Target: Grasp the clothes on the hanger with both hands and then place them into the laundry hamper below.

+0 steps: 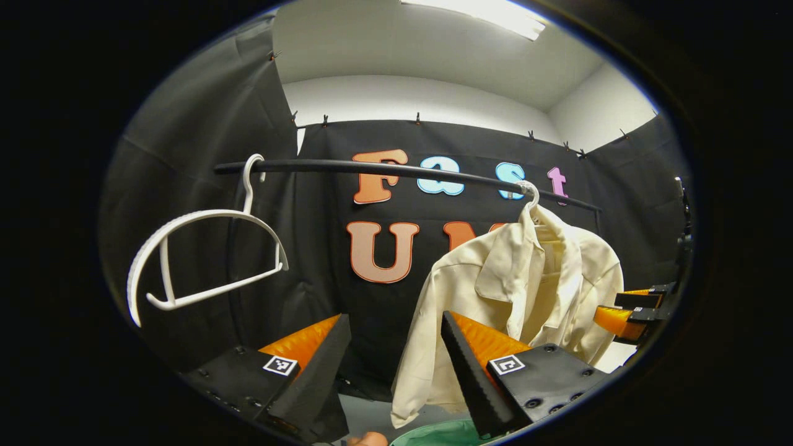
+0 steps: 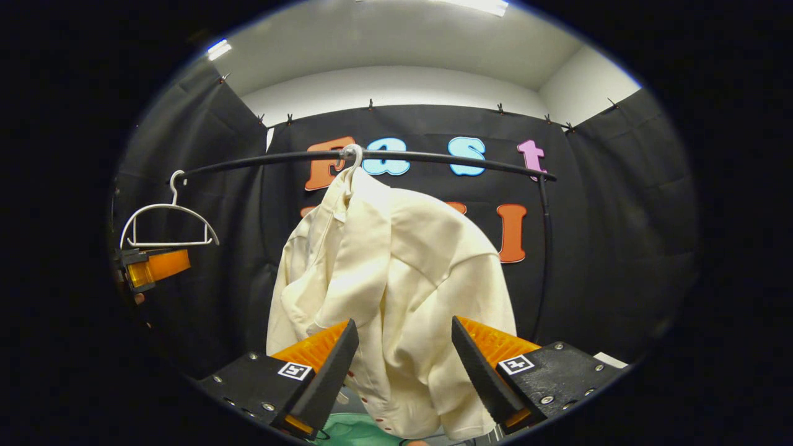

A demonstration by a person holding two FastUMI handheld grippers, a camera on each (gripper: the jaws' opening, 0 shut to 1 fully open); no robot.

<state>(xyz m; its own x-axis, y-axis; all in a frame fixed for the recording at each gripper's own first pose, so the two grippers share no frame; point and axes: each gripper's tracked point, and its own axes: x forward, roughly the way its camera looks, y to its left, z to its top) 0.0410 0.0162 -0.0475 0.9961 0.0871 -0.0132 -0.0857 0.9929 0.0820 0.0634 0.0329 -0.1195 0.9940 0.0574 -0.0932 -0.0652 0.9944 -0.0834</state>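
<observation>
A cream shirt hangs from a white hanger hook on the black rail. My left gripper is open, with the shirt ahead and to its right, not touching. My right gripper is open, its fingers standing on either side of the shirt's lower part, short of pressing on it. The right gripper also appears at the far right of the left gripper view, beside the shirt. A green hamper rim peeks out below the shirt.
An empty white hanger hangs at the rail's left end. The rail's upright post stands to the right of the shirt. The left gripper sits under that empty hanger in the right gripper view.
</observation>
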